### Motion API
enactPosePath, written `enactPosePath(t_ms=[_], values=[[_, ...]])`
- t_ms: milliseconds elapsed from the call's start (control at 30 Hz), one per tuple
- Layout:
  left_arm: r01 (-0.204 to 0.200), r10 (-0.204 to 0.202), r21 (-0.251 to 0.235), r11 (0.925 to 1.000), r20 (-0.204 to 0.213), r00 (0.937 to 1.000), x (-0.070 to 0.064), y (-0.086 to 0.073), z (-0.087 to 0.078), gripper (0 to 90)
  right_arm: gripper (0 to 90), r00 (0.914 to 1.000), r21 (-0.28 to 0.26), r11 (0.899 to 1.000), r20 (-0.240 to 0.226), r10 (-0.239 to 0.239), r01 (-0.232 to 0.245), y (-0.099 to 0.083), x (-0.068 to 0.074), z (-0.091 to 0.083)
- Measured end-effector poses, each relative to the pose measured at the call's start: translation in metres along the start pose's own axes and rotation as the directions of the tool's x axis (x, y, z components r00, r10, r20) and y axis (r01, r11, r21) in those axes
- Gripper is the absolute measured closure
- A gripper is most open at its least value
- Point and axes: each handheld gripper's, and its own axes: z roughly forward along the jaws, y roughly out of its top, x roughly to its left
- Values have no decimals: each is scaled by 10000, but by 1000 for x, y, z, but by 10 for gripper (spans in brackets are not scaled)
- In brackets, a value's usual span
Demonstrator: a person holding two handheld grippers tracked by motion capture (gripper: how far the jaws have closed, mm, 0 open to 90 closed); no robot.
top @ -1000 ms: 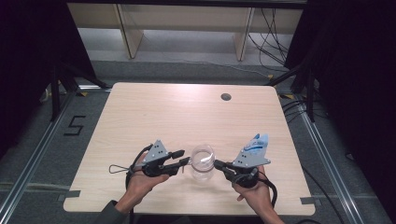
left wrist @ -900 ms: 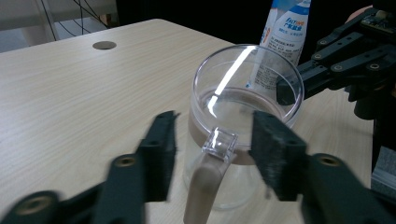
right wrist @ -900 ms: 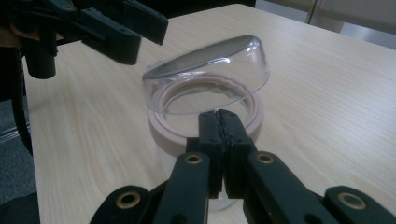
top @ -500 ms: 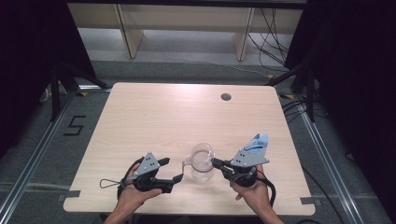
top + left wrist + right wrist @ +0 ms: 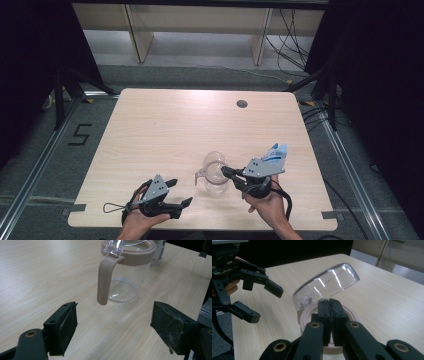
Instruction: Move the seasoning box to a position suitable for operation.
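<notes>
A clear plastic cup (image 5: pixel 215 175) with a pink rim (image 5: pixel 308 312) and pink handle (image 5: pixel 103 280) stands near the table's front middle. Its clear hinged lid (image 5: pixel 327 285) is tipped up open. My right gripper (image 5: pixel 223 171) comes in from the right, its jaws pressed together on the near side of the rim, as the right gripper view (image 5: pixel 329 307) shows. My left gripper (image 5: pixel 181 192) is open near the front edge, left of the cup and apart from it. In the left gripper view (image 5: pixel 115 327) the handle hangs ahead of the wide-apart jaws.
A white and blue item (image 5: pixel 275 152) sits just behind the right gripper; a white container (image 5: pixel 158 252) stands behind the cup. A dark round hole (image 5: pixel 242 104) marks the table's far right. The light wooden tabletop (image 5: pixel 165 130) stretches away behind the cup.
My left gripper has left the cup and drawn back toward the front-left edge, jaws open. The right gripper stays at the cup's rim, and the lid now stands up.
</notes>
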Motion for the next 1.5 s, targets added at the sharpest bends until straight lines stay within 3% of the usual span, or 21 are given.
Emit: enactPosePath(t_ms=[67, 267, 333, 367, 400, 467, 567, 600, 633, 667, 733, 967, 1000, 1033, 1167, 1267, 1300, 1500], values=[[55, -55, 28, 10000, -4, 10000, 1, -2, 0, 202, 885, 9993, -60, 9993, -110, -359, 359, 3, -1, 1], [196, -195, 85, 9998, -161, 9997, 5, -5, 0, 201, 885, 9986, -175, 9988, -226, -472, 468, 9, 5, 7], [250, -249, 73, 9997, -201, 9995, 6, -5, 0, 201, 885, 9981, 4, 9989, -420, -459, 459, 11, 8, 8], [212, -210, 88, 9997, -222, 9995, 6, -4, -1, 201, 885, 9973, -188, 9982, -451, -573, 565, 11, 8, 10], [224, -222, 90, 9997, -226, 9995, 7, -4, -1, 201, 884, 9979, -278, 9979, -230, -600, 593, 11, 9, 10], [402, -401, 49, 9992, -249, 9989, 7, -5, 0, 200, 883, 9973, -103, 9983, -446, -585, 581, 13, 11, 10], [199, -197, 90, 9998, -234, 9995, 8, -4, -1, 200, 883, 9970, -147, 9977, -383, -673, 668, 14, 12, 12], [368, -366, 79, 9993, -254, 9990, 7, -4, 0, 200, 883, 9973, -141, 9980, -406, -618, 612, 14, 13, 12], [175, -173, 75, 9998, -266, 9995, 8, -4, -1, 200, 883, 9974, -245, 9981, -441, -570, 559, 14, 14, 13], [248, -246, 53, 9997, -297, 9993, 8, -4, -1, 201, 883, 9969, -274, 9976, -442, -646, 634, 14, 13, 14], [245, -243, 44, 9997, -303, 9992, 8, -4, -1, 200, 883, 9965, -117, 9989, -697, -464, 457, 14, 14, 14], [153, -152, 63, 9999, -204, 9997, 9, -4, 0, 200, 881, 9975, -192, 9985, -482, -526, 518, 14, 15, 15], [175, -174, 52, 9998, -208, 9996, 9, -4, 0, 200, 881, 9975, -107, 9990, -564, -433, 428, 14, 15, 14], [334, -335, -61, 9994, -222, 9992, 8, -4, 1, 199, 881, 9960, -206, 9975, -563, -689, 678, 14, 14, 15], [257, -256, 44, 9997, -271, 9993, 8, -3, 1, 198, 881, 9969, -265, 9983, -586, -528, 513, 13, 16, 16], [387, -387, 13, 9992, -250, 9989, 6, -3, 1, 197, 881, 9948, -197, 9970, -673, -760, 749, 12, 16, 17], [362, -361, 43, 9993, -259, 9990, 7, -3, 2, 196, 878, 9958, -11, 9988, -774, -494, 495, 11, 18, 16], [210, -210, -4, 9998, -195, 9996, 7, -1, 2, 196, 875, 9945, -211, 9973, -760, -724, 710, 10, 17, 18]])
